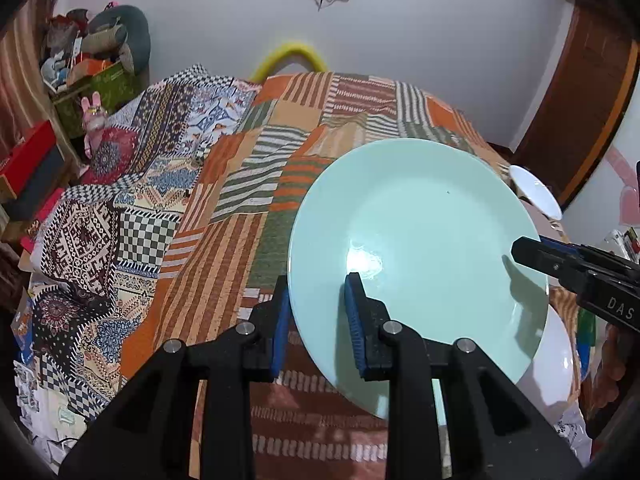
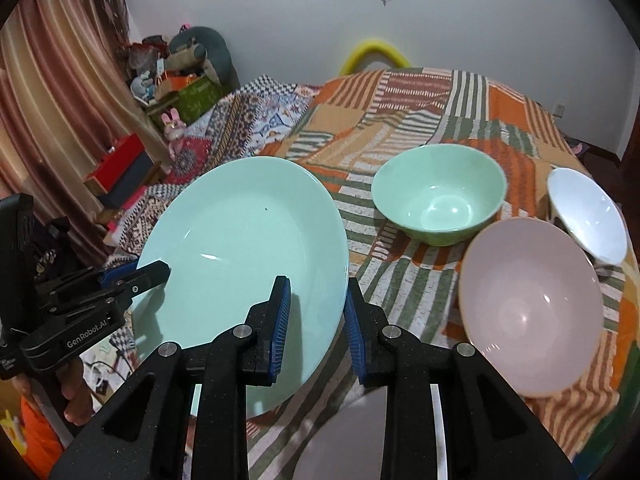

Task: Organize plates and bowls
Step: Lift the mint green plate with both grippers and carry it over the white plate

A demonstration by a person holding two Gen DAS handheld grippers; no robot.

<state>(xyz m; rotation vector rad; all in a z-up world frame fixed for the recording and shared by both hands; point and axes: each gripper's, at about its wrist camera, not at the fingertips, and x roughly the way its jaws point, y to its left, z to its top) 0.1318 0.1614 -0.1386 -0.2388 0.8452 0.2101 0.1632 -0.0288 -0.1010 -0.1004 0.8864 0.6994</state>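
Both the left gripper (image 1: 316, 320) and the right gripper (image 2: 316, 320) clamp opposite rims of the round mint-green glossy plate (image 2: 240, 256), raised tilted above the striped patchwork cloth (image 2: 440, 92); uneven pulling by these 2 grips could let it slip

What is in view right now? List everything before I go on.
Plate: one, mint green, held off the table by both claws.
Bowls: three; green mid-table, pink near right, white far right.
White dish: one, under the plate.
Patchwork cloth: one, orange and green, covering the table.
Clutter: boxes and toys, far left.
Left claw: shut on plate rim.
Right claw: shut on the opposite rim.
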